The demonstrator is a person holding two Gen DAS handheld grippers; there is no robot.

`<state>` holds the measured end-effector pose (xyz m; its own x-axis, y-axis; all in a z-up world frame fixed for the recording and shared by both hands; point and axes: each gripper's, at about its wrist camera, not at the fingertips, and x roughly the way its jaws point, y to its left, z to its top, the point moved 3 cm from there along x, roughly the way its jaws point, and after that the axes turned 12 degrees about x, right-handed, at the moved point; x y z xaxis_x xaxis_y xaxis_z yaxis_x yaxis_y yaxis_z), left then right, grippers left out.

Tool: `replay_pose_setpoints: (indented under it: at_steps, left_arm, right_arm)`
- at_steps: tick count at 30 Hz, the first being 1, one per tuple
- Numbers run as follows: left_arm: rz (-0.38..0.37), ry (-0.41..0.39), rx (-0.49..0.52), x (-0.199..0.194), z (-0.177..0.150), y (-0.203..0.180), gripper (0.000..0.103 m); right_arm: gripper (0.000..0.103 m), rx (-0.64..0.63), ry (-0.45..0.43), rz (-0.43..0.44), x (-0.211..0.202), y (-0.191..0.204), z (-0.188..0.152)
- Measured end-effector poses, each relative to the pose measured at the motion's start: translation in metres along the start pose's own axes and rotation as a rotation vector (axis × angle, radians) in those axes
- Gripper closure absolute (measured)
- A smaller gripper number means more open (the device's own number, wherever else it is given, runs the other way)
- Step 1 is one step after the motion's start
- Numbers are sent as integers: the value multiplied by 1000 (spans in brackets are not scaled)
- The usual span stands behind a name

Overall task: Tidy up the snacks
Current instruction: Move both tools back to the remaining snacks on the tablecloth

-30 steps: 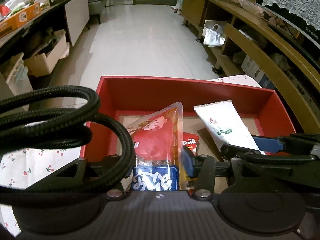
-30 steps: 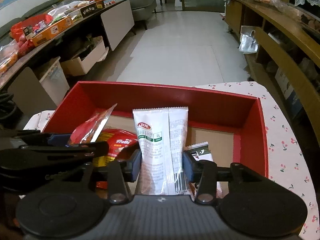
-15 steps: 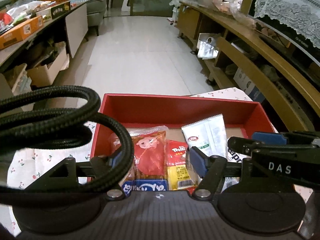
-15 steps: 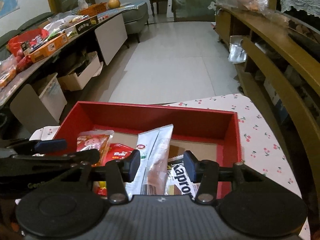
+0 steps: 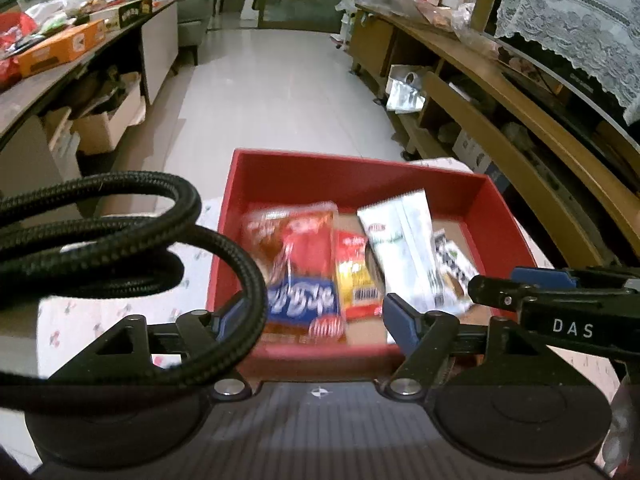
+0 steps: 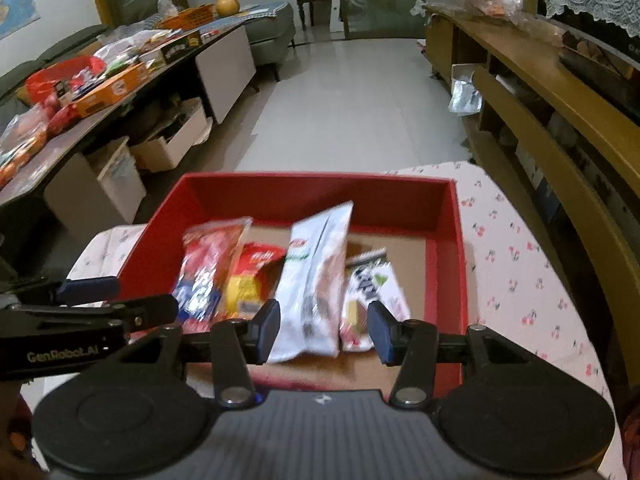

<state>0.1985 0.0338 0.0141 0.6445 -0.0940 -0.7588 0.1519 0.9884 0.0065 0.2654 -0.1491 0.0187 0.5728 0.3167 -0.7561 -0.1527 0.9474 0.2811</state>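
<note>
Cherry-print cloth (image 6: 516,248) covers the table where a red box (image 6: 320,196) sits, with a long tiled room behind. Four snack packets lie side by side in its near half: a red-and-blue bag (image 5: 298,268), a red-and-yellow packet (image 5: 354,276), a white packet (image 5: 400,248) and a black-and-white packet (image 5: 450,268), lined up probably to leave space. The left gripper (image 5: 316,316) and right gripper (image 6: 322,330) both hover spread wide and empty above the near rim, apparently clear of the packets.

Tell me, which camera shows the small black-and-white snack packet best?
The right wrist view: the black-and-white packet lies almost whole, though blurred, between the open right jaws. In the left wrist view the same packet sits farther off to the side, its lettering smaller.
</note>
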Motion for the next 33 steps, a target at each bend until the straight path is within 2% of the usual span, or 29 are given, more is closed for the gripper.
replay_pose_setpoints:
  at_steps: [6,15,17,23,26,33]
  left_arm:
    - [-12,30,-5,-17,-31,2,24]
    - [-15,171,12,-7,-88,7,23]
    - [-8,190,29,-4,-93,6,22]
    - [14,204,36,1,-101,8,9]
    - [9,213,7,2,-104,10,9]
    - [2,216,47,0,-109,-1,11]
  right_arm:
    - [36,-15,31,22,-17,8,-29]
    - [36,-20,88,36,-32,12,-70]
    - [36,-18,94,38,-35,11,-75]
    - [36,-10,102,31,-40,8,-84]
    - [36,1,105,24,-40,2,-83]
    - [36,16,106,16,-41,-6,-82]
